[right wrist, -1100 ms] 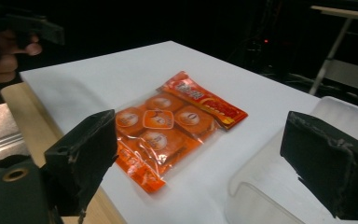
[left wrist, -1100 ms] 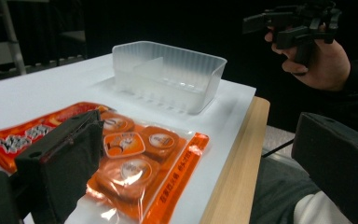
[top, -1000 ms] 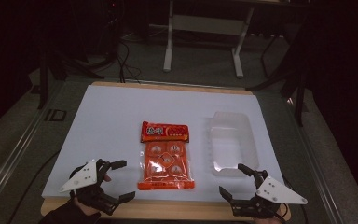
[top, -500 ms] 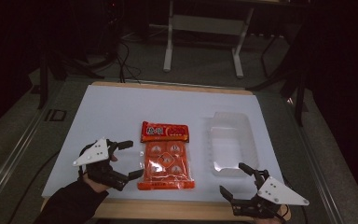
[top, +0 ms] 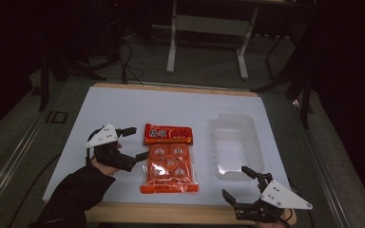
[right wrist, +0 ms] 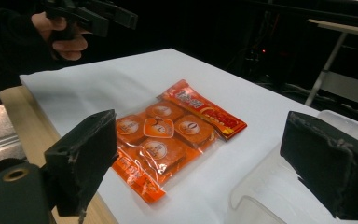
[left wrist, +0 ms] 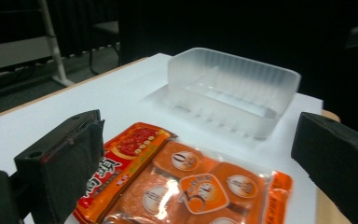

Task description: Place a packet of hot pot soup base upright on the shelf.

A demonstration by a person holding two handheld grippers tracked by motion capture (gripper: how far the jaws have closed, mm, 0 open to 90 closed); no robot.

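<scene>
The room is dim. A white table [top: 123,109] with a wooden edge stands on grey floor [top: 209,66]. Beyond it stands a pale metal stand [top: 209,28]. Black cables [top: 128,57] trail over the floor at far left. Walls are dark.

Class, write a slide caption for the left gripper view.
Open left gripper faces an orange snack packet, clear plastic tray behind.
</scene>
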